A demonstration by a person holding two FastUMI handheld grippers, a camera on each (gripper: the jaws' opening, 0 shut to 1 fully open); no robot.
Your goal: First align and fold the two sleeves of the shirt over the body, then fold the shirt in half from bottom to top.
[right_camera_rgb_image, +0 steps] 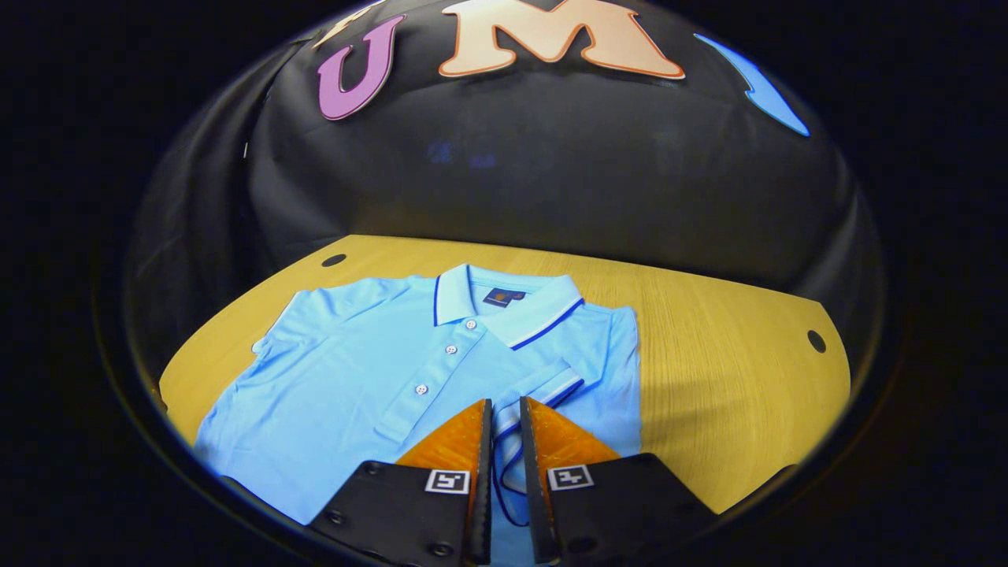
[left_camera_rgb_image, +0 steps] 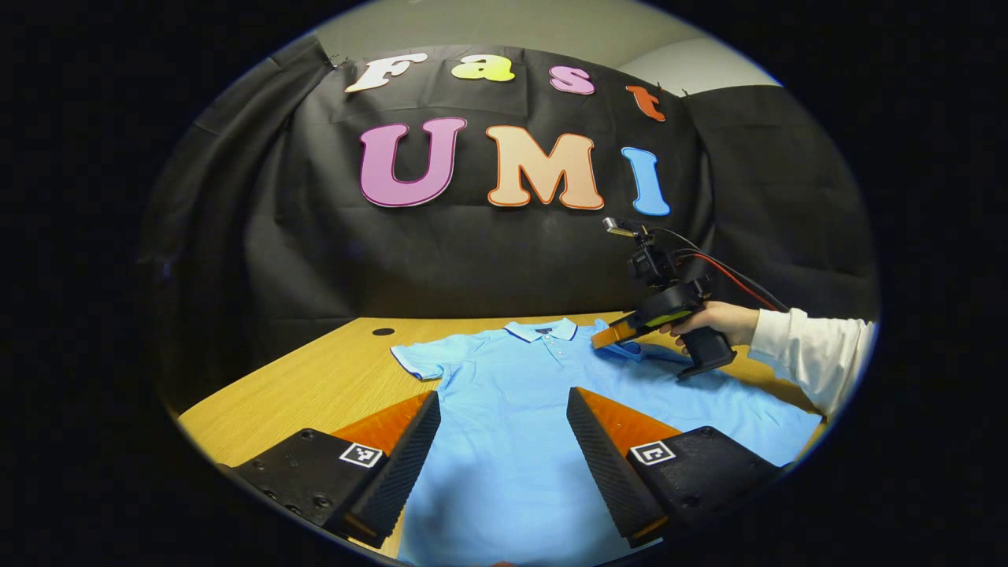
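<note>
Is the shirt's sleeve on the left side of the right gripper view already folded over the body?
No, that sleeve lies spread flat on the table.

Light blue polo shirt [right_camera_rgb_image: 378, 370] spread flat, front up, on the desk [right_camera_rgb_image: 724, 346], collar toward 12 o'clock, hem toward 6. Collar [right_camera_rgb_image: 512, 307] trimmed with a dark blue line, placket with white buttons closed. Left-hand sleeve [right_camera_rgb_image: 307, 315] lying out flat toward 9 o'clock. Other sleeve [right_camera_rgb_image: 551, 386] folded in over the chest, striped cuff pointing toward 6 o'clock, pinched between the right tool [right_camera_rgb_image: 504, 441] fingers.
</note>
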